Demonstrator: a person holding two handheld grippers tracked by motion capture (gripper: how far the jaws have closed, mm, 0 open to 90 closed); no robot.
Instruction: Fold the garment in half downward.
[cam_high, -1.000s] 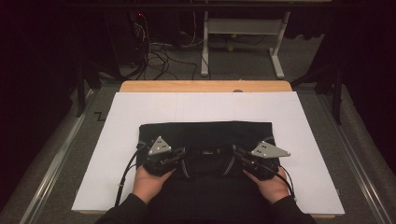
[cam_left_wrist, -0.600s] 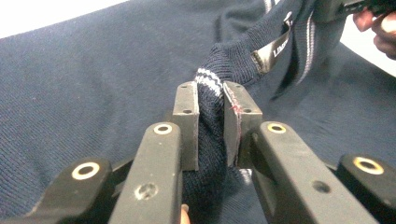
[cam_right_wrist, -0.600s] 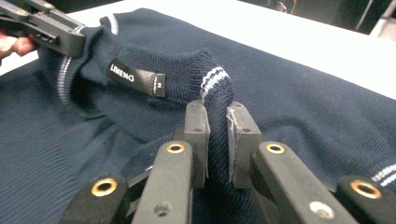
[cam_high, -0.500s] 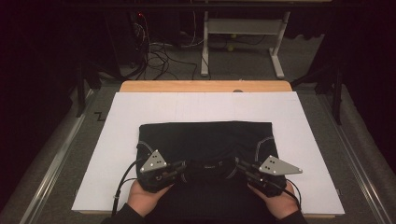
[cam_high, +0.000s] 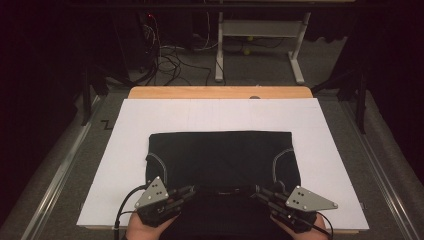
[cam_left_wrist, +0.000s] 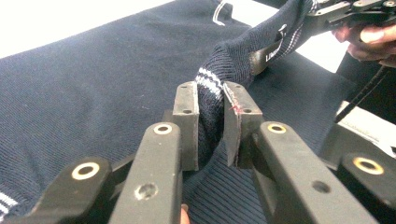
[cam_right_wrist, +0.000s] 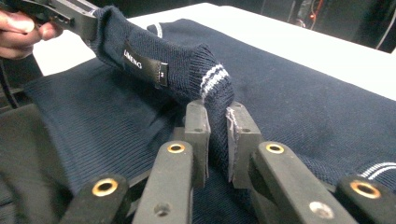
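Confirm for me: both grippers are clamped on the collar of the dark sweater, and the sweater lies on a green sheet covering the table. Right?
Not quite. The sheet under the sweater is white, not green; the high view shows it. The rest holds: the left gripper and the right gripper each pinch the striped collar, as both gripper views show.

Sweater (cam_left_wrist: 93, 93): dark navy ribbed knit, matt, white-striped trim; glossy woven label (cam_right_wrist: 142, 63). Sheet (cam_high: 220, 115) on desk: white, smooth, matt, paper-like. Desk (cam_high: 220, 92) edge: pale wood. Left gripper (cam_left_wrist: 211, 126): matt black plastic, brass-coloured rivets. Floor (cam_high: 395, 165): grey carpet.
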